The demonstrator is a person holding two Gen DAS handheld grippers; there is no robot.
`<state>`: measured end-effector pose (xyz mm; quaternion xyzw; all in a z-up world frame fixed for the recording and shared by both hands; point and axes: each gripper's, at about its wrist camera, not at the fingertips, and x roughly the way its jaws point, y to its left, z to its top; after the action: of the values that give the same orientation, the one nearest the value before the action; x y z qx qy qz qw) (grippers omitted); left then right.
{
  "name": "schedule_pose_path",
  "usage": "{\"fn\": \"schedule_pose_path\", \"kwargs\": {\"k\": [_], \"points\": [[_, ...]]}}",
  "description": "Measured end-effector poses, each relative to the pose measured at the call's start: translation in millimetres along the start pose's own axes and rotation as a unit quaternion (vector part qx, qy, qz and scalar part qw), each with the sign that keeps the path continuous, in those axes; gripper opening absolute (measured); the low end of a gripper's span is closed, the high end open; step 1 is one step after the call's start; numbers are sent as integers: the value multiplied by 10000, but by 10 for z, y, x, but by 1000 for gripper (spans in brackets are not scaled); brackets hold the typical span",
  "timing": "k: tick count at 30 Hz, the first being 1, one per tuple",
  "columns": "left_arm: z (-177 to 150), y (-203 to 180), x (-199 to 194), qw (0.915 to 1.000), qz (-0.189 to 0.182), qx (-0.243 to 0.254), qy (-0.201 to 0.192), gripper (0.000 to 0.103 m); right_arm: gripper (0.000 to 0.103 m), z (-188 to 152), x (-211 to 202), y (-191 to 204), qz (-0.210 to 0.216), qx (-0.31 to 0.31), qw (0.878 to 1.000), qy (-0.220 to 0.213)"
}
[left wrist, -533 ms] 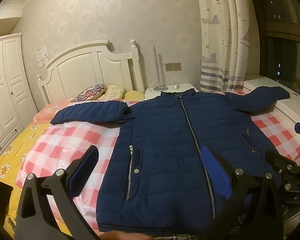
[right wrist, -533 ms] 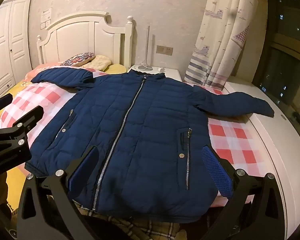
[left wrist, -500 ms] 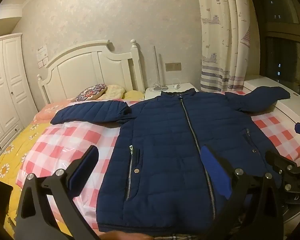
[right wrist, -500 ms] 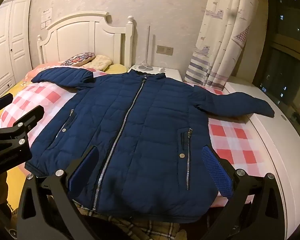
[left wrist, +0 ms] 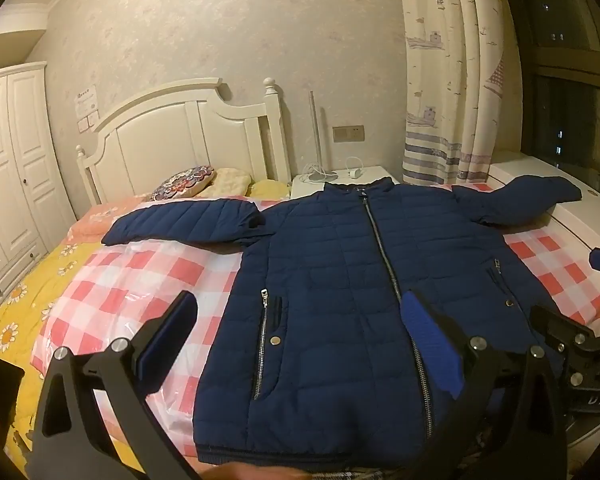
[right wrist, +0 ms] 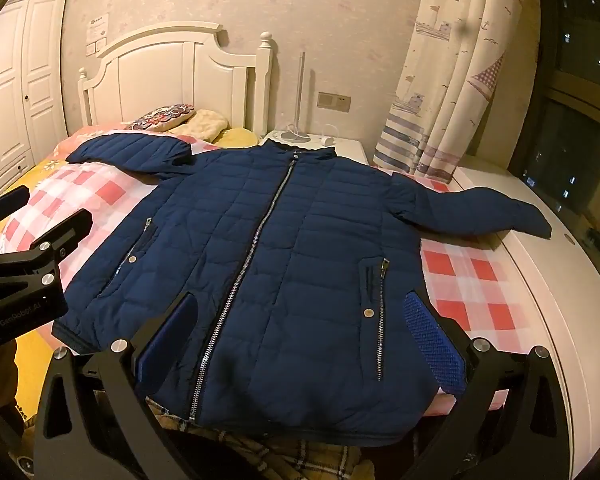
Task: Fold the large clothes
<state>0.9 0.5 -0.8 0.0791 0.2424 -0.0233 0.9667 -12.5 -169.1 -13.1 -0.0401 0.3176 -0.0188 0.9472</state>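
Note:
A navy quilted jacket (left wrist: pixel 340 288) lies flat on the bed, zipped, front up, both sleeves spread out sideways; it also shows in the right wrist view (right wrist: pixel 268 264). My left gripper (left wrist: pixel 300 340) is open and empty, held above the jacket's hem on its left half. My right gripper (right wrist: pixel 300 332) is open and empty, above the hem on the right half. Each gripper shows at the edge of the other's view: the right one (left wrist: pixel 572 344) and the left one (right wrist: pixel 24 256).
A pink checked plastic sheet (left wrist: pixel 132 280) covers the bed under the jacket. Pillows (left wrist: pixel 188 184) and a white headboard (left wrist: pixel 180 128) are at the far end. A white nightstand (left wrist: pixel 340 178), a curtain (left wrist: pixel 452 80) and a white ledge (right wrist: pixel 540 280) stand to the right. A wardrobe (left wrist: pixel 12 160) stands left.

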Motion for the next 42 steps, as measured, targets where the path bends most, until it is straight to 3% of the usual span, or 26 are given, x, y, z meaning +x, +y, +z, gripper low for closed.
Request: {"fn": "schedule_pose_path", "kwargs": {"k": [42], "points": [[-34,91,17,9999,-65,-137,62,101,98,6,35,15,133,-135,9998,53]]}}
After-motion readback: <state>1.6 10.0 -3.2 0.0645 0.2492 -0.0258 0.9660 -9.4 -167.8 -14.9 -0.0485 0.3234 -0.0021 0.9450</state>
